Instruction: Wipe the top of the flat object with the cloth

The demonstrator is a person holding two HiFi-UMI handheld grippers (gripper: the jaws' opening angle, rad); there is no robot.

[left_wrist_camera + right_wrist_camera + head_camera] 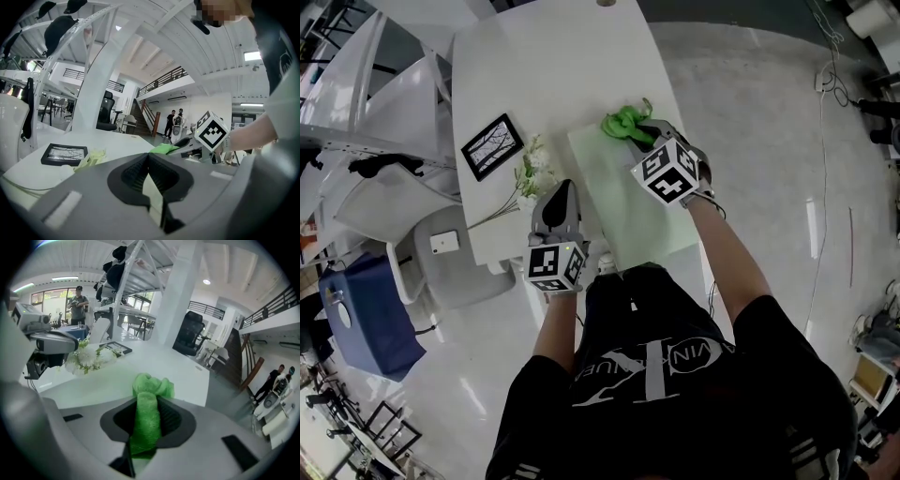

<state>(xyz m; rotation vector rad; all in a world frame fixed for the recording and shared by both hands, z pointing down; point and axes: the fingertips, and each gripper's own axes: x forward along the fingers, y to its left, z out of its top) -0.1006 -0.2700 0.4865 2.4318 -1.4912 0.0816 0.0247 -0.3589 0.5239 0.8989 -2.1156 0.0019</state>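
A pale green flat board (628, 202) lies on the white table (553, 66), reaching to the near edge. A bright green cloth (625, 123) is bunched on the board's far end. My right gripper (649, 133) is shut on it, and the cloth (147, 404) fills the space between the jaws and spills forward onto the board (103, 380). My left gripper (561, 192) is at the board's left edge. In the left gripper view its jaws (149, 176) are shut on a thin pale strip that looks like the board's edge.
A black picture frame (492, 145) and a spray of white flowers (534, 169) lie on the table left of the board. A white chair (450, 248) and a blue bag (366, 314) stand to the left on the floor. People stand far off in the hall.
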